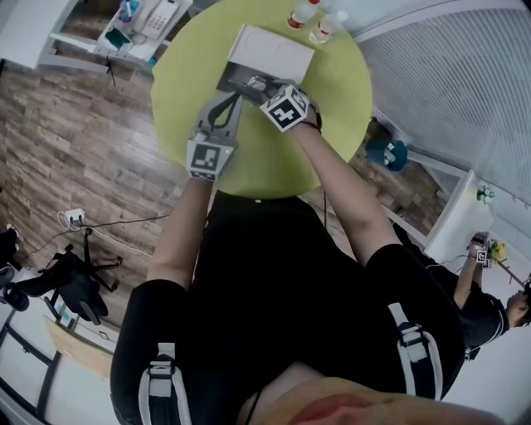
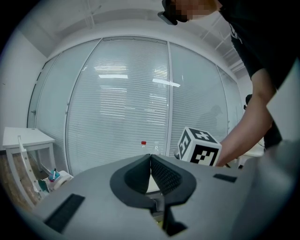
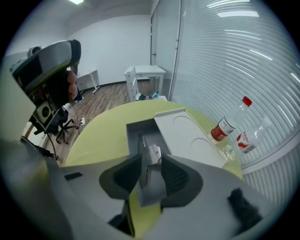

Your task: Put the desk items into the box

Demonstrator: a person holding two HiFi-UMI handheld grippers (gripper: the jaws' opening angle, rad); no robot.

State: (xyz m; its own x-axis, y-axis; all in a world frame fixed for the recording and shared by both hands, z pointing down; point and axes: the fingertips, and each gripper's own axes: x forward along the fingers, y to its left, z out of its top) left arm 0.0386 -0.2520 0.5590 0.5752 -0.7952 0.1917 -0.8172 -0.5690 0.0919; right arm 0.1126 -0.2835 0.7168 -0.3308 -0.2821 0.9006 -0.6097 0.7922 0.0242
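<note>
On the round yellow-green table point(image 1: 332, 91) stands an open grey box point(image 1: 235, 76) with its white lid point(image 1: 270, 51) lying alongside. In the right gripper view the grey box point(image 3: 140, 131) holds a shiny metal item point(image 3: 152, 153) and a thin metal piece point(image 3: 143, 139). My right gripper point(image 3: 151, 176) hangs above them, pointing steeply down, open with nothing between its pads. My left gripper point(image 2: 150, 168) points nearly level at the blinds with its pads meeting at the tips and nothing held. In the head view the left gripper point(image 1: 233, 100) sits just left of the right gripper point(image 1: 253, 83).
Two bottles with red labels point(image 3: 229, 123) point(image 3: 251, 136) stand at the table's far edge beside the lid point(image 3: 187, 136). A shelf with a phone point(image 1: 141, 21) is at the upper left, an office chair point(image 1: 75, 282) on the wood floor at left. Another person point(image 1: 489, 307) is at the right.
</note>
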